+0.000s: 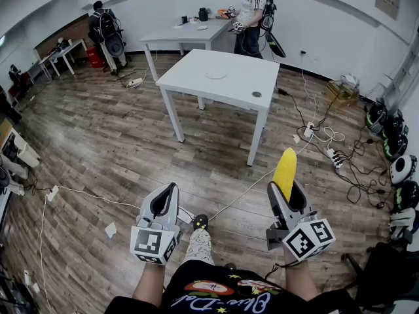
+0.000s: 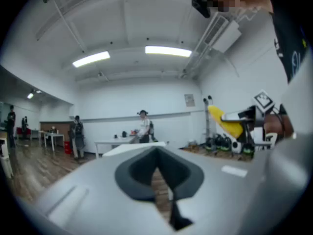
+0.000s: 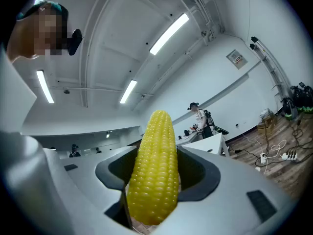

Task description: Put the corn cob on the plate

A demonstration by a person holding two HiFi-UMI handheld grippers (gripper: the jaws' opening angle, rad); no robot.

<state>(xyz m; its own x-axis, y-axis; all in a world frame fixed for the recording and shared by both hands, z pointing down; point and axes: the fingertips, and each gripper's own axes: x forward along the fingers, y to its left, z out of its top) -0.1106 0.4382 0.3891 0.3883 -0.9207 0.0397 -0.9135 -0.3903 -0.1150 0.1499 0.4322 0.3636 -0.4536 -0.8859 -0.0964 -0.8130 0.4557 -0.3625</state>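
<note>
The yellow corn cob point(image 1: 285, 165) sticks up and forward out of my right gripper point(image 1: 286, 190), whose jaws are shut on its lower part. In the right gripper view the corn cob point(image 3: 154, 165) fills the gap between the dark pads point(image 3: 205, 177). My left gripper point(image 1: 166, 196) is held level at the lower left, shut and with nothing in it; its pads point(image 2: 132, 170) meet. A flat white plate point(image 1: 216, 74) lies on the white table point(image 1: 190, 77) well ahead of both grippers. The left gripper view also catches the corn cob point(image 2: 226, 122) at its right.
A small dark round thing point(image 1: 256, 94) lies near the table's right front corner. Behind stands a second table point(image 1: 183, 34) with a person point(image 1: 251, 18) beside it. Cables and power strips point(image 1: 334, 152) trail across the wooden floor at right, near several helmets point(image 1: 393, 133).
</note>
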